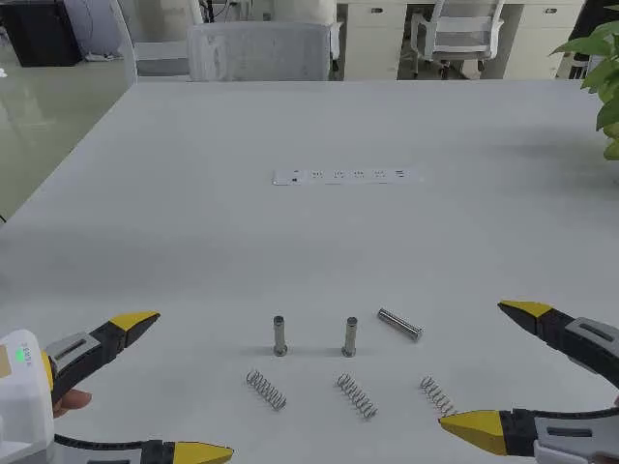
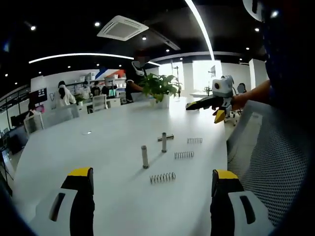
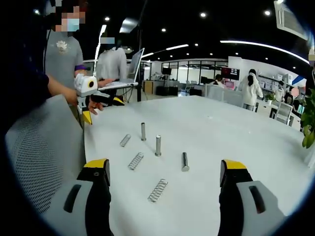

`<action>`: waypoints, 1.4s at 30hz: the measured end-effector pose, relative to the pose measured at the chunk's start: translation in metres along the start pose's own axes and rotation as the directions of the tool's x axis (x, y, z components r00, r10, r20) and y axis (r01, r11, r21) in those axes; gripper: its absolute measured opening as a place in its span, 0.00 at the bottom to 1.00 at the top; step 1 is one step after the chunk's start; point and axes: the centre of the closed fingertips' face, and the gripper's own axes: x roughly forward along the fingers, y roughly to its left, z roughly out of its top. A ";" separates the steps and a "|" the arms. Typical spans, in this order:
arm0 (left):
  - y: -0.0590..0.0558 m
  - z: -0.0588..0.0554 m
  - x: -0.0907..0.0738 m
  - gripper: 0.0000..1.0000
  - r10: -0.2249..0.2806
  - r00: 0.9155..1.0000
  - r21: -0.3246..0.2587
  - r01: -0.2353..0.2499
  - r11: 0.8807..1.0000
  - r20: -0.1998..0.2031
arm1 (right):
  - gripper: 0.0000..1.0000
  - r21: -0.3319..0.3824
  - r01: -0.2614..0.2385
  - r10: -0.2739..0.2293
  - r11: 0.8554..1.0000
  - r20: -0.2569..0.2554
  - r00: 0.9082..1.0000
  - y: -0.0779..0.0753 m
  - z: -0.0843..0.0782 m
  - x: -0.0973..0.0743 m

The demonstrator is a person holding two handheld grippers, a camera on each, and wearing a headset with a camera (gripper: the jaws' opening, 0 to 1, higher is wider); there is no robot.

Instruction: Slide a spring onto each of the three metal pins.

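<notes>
Both grippers are hovering low over the table [image 1: 193,222], jaws spread wide, holding nothing: left gripper [image 1: 169,387], right gripper [image 1: 474,367]. Right spring [image 1: 437,396] is lying flat just beside the right gripper's nearer jaw tip, axis running diagonally. Middle spring [image 1: 356,395] and left spring [image 1: 266,390] are lying further left. Behind them, left pin [image 1: 280,335] and middle pin [image 1: 350,336] are standing upright; third pin [image 1: 399,324] is lying on its side, nearest the right gripper.

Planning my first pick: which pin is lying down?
The rightmost pin, on its side; the left pin and middle pin stand upright.
</notes>
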 end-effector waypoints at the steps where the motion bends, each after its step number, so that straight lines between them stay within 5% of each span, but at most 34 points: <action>1: 0.000 0.000 0.000 0.97 -0.002 1.000 -0.002 0.002 1.000 -0.002 | 0.92 -0.001 0.000 0.000 1.000 -0.001 1.000 0.000 0.000 0.000; 42: -0.005 -0.007 0.001 0.96 -0.026 0.999 -0.019 0.026 0.999 -0.024 | 0.90 0.008 0.002 -0.002 1.000 -0.022 1.000 0.000 -0.007 0.001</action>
